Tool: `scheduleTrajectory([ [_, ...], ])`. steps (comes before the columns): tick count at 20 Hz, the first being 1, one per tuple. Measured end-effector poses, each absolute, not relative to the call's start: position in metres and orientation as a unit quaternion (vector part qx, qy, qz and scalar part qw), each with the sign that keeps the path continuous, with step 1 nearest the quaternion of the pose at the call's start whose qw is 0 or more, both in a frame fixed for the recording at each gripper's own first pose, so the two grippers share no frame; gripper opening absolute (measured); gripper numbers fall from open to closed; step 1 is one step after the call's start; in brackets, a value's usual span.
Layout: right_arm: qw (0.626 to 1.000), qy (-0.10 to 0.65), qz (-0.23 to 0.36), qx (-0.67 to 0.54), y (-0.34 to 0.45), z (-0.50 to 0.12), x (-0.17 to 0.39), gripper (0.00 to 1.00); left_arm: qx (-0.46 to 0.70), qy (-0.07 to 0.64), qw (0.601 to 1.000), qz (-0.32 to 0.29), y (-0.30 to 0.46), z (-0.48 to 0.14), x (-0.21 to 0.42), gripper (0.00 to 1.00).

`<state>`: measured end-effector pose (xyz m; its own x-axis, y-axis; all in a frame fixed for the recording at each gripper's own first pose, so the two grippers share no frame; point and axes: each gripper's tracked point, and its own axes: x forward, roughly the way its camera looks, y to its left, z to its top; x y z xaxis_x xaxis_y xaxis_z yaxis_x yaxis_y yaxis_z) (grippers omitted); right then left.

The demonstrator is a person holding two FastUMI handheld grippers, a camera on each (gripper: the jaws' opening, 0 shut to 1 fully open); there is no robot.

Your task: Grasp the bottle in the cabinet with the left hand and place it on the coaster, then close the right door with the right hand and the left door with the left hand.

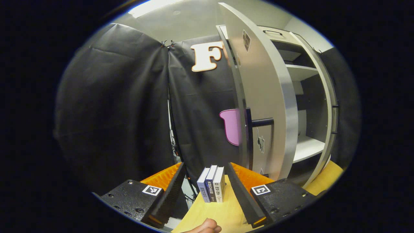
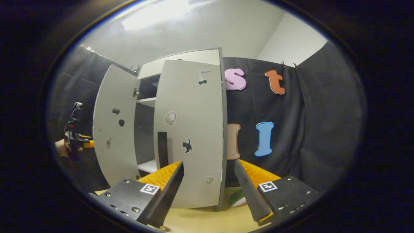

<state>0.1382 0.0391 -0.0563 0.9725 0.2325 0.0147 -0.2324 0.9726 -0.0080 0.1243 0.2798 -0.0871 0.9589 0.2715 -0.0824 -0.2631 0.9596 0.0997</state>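
3 books [image 1: 212, 184] beside the left door [image 1: 258, 97].

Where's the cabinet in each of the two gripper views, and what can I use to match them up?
Left gripper view: the cabinet stands right of centre, with a door swung out toward the camera and shelves to its right.
Right gripper view: the cabinet sits left of centre, both doors open, with a dark gap between them.
Shared landmark: the white lower shelf inside.
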Motion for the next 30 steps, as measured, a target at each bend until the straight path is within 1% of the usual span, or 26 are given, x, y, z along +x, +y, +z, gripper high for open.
scheduleTrajectory([
  [1,0.993,-0.003,0.114,-0.001,0.035,-0.06,0.131,0.92,0.037,0.056,0.99,0.127,0.273,-0.091,0.125,0.86],
  [2,0.994,0.001,0.111,0.006,0.032,-0.063,0.124,0.92,0.027,0.064,0.99,0.122,0.272,-0.095,0.124,0.86],
  [3,0.994,0.004,0.112,0.013,0.031,-0.066,0.117,0.96,0.017,0.065,0.991,0.119,0.269,-0.094,0.124,0.84],
  [4,0.994,0.005,0.112,0.015,0.032,-0.069,0.112,0.92,0.006,0.064,0.991,0.118,0.265,-0.094,0.124,0.84],
  [7,0.994,0.017,0.108,0.002,0.027,-0.078,0.105,0.92,-0.004,0.063,0.99,0.128,0.256,-0.094,0.123,0.86],
  [8,0.994,0.02,0.106,-0.005,0.026,-0.08,0.103,0.96,0.001,0.066,0.99,0.127,0.255,-0.095,0.122,0.84],
  [9,0.994,0.02,0.107,-0.006,0.027,-0.079,0.101,0.92,0.005,0.062,0.99,0.126,0.253,-0.093,0.123,0.86],
  [11,0.993,0.018,0.115,0.001,0.034,-0.076,0.101,0.92,0.005,0.061,0.99,0.127,0.251,-0.094,0.123,0.85],
  [12,0.993,0.017,0.118,0.005,0.037,-0.075,0.1,0.96,0.003,0.063,0.99,0.124,0.249,-0.093,0.124,0.86],
  [13,0.993,0.017,0.121,0.006,0.04,-0.074,0.098,0.92,-0.001,0.064,0.991,0.121,0.246,-0.095,0.124,0.86],
  [14,0.992,0.018,0.124,0.005,0.043,-0.074,0.097,0.96,-0.006,0.065,0.991,0.118,0.243,-0.095,0.124,0.85],
  [15,0.992,0.02,0.125,0.003,0.045,-0.074,0.098,0.96,-0.01,0.064,0.991,0.116,0.24,-0.095,0.125,0.86],
  [16,0.992,0.022,0.127,-0.001,0.046,-0.076,0.096,0.92,-0.012,0.062,0.991,0.115,0.238,-0.094,0.125,0.85],
  [18,0.991,0.023,0.13,-0.003,0.049,-0.075,0.092,0.92,-0.011,0.06,0.992,0.112,0.236,-0.094,0.126,0.86],
  [19,0.991,0.022,0.133,-0.001,0.051,-0.074,0.091,0.96,-0.009,0.059,0.992,0.111,0.235,-0.095,0.126,0.87],
  [21,0.991,0.024,0.133,0.001,0.053,-0.075,0.088,0.96,-0.01,0.057,0.992,0.111,0.234,-0.095,0.126,0.87],
  [22,0.991,0.026,0.132,0.001,0.052,-0.077,0.087,0.92,-0.013,0.056,0.992,0.111,0.233,-0.094,0.127,0.86],
  [23,0.991,0.028,0.13,-0.001,0.05,-0.078,0.086,0.96,-0.019,0.056,0.992,0.109,0.232,-0.095,0.127,0.86],
  [24,0.991,0.03,0.128,-0.001,0.05,-0.079,0.085,0.92,-0.026,0.058,0.992,0.105,0.229,-0.096,0.127,0.85],
  [25,0.992,0.03,0.126,-0.001,0.049,-0.078,0.084,0.92,-0.033,0.06,0.993,0.099,0.225,-0.097,0.128,0.86],
  [26,0.992,0.029,0.126,0.001,0.049,-0.077,0.082,0.92,-0.034,0.06,0.993,0.095,0.223,-0.097,0.129,0.85],
  [27,0.992,0.028,0.126,0.003,0.049,-0.076,0.08,0.96,-0.033,0.059,0.993,0.093,0.221,-0.095,0.129,0.87],
  [29,0.992,0.024,0.124,0.004,0.047,-0.074,0.075,0.96,-0.029,0.055,0.994,0.093,0.219,-0.095,0.13,0.86],
  [30,0.992,0.023,0.124,0.003,0.046,-0.074,0.073,0.96,-0.029,0.054,0.994,0.091,0.216,-0.094,0.131,0.84],
])
